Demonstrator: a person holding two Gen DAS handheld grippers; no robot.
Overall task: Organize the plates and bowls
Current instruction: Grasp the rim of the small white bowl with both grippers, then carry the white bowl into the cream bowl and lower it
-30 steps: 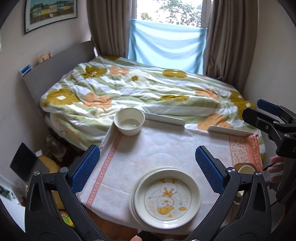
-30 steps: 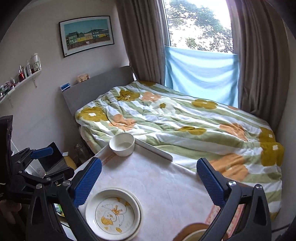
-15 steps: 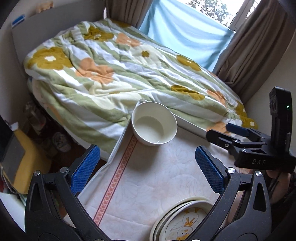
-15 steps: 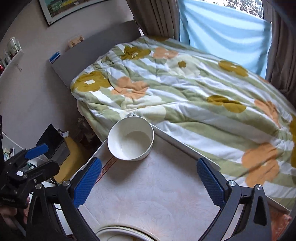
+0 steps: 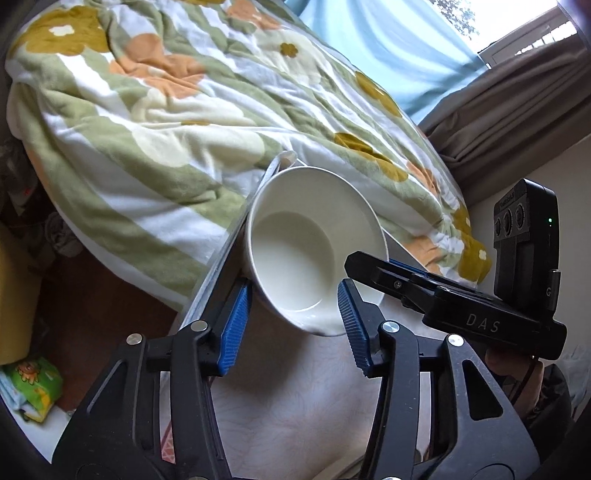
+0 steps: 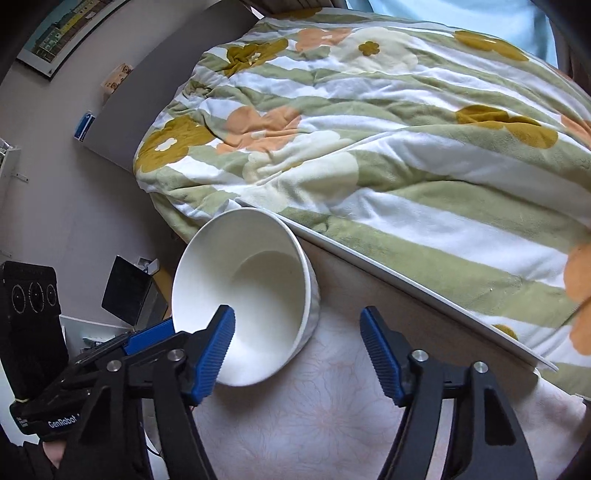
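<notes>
Where bowl (image 5: 295, 254) crowds table (image 5: 295, 406) corner, both tools closing round it

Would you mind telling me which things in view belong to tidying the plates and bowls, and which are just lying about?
Belongs to the job:
- white bowl, tilted at the table corner
- left tool, its pads either side of the bowl's near rim
- right tool, one pad over the bowl's mouth

Lying about:
- floral duvet
- framed picture
- tablecloth
</notes>
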